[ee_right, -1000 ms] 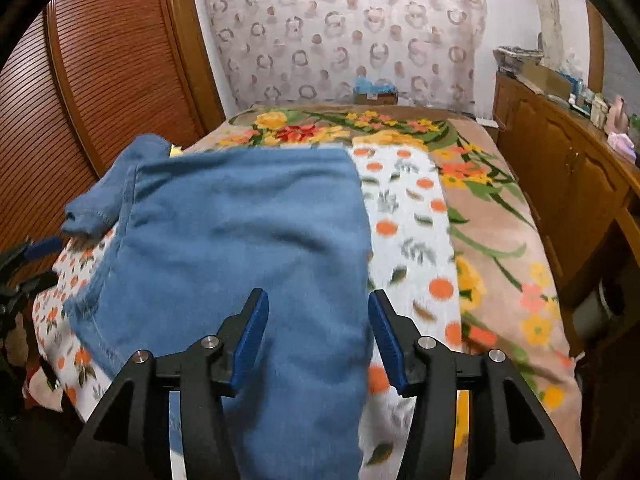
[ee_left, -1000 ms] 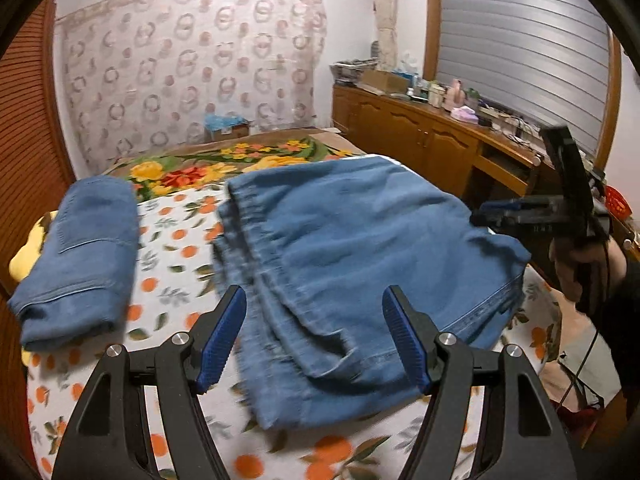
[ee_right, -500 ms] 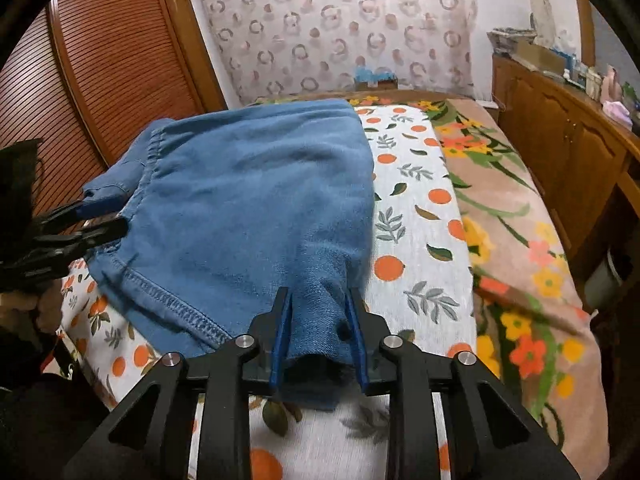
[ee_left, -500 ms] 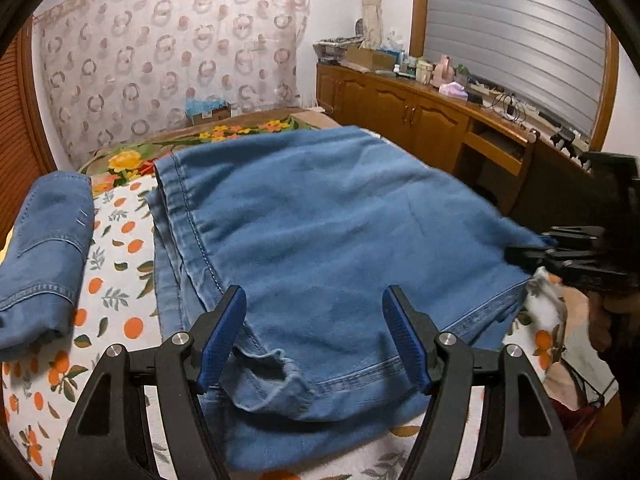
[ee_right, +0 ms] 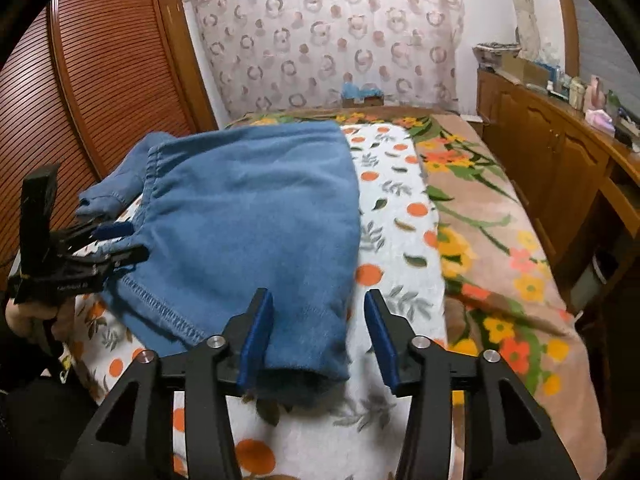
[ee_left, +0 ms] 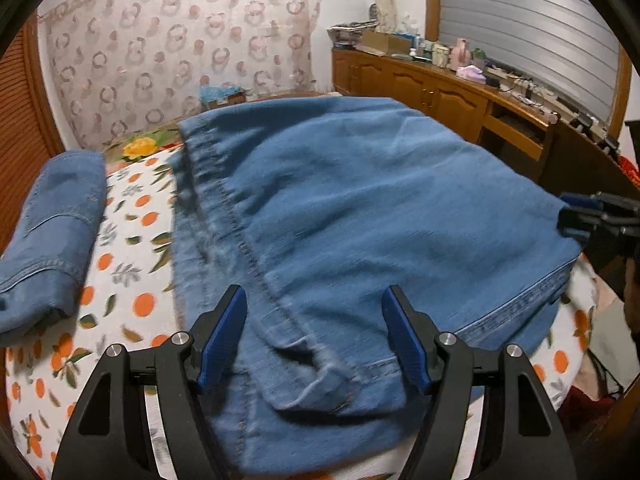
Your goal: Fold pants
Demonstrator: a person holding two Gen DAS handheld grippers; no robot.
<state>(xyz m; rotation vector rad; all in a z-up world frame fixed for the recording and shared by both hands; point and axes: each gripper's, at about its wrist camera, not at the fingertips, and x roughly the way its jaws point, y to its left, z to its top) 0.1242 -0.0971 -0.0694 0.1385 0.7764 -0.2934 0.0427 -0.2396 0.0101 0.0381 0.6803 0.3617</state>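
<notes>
Left wrist view first: where to find the pants (ee_left: 360, 208)? (A)

Spread broad and flat across the orange-print sheet (ee_left: 128, 240) on the bed, filling the middle of the view; blue denim, stitched seam running toward the camera, near hem rumpled into a small fold just ahead of the left tongs (ee_left: 314, 336). (B)

And the state of those tongs? (A)

Wide open, blue pads (ee_left: 224, 336) well apart, one on each side of the rumpled hem; gripping nothing, cloth between the pads but not pinched. (B)

Anything beside the pants? (A)

A second pair of jeans (ee_left: 52, 232), folded into a long bundle, to the left on the same sheet and apart from the pants. Wooden cabinets (ee_left: 440, 96) along the right wall, top crowded with small things too blurred to name. (B)

Right wrist view, then? (A)

Same pants seen from the other end, near corner hanging between the pads of the right tongs (ee_right: 316, 336). Open too, though less widely; cloth just touching the left pad, clear of the right one, so no hold on it. Left tongs visible at the far left edge of the pants, held in a hand (ee_right: 32, 316); slatted wooden door (ee_right: 100, 80) behind. Flowered blanket (ee_right: 500, 240) to the right of the sheet (B)
</notes>
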